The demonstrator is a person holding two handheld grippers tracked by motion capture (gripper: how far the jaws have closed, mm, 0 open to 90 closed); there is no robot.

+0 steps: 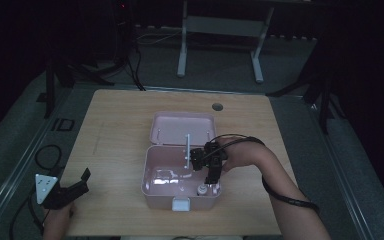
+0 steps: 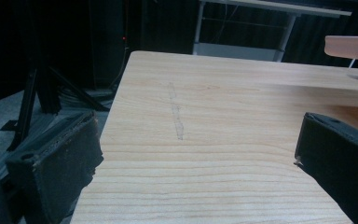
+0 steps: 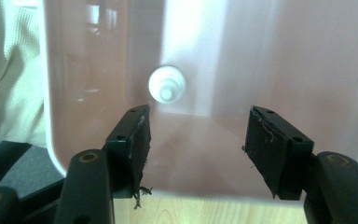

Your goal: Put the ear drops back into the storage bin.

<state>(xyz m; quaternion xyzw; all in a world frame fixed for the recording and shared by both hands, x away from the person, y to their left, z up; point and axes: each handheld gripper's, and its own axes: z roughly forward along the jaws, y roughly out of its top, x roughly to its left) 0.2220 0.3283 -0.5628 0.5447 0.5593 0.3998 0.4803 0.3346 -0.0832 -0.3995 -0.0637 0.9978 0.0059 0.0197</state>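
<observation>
The right gripper (image 1: 211, 176) hung over the open pink box (image 1: 152, 186), its jaws apart and empty. A small white bottle (image 3: 167, 84) stood inside, in the box's near right corner. The left gripper (image 1: 72, 189) rested open on the table (image 1: 120, 110).

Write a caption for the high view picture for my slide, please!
Right gripper hangs open over a small white bottle standing in the pink box.

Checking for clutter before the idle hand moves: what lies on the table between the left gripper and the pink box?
Nothing: in the high view only bare wooden table separates the left gripper from the pink box; the left gripper view shows bare wood too.
</observation>
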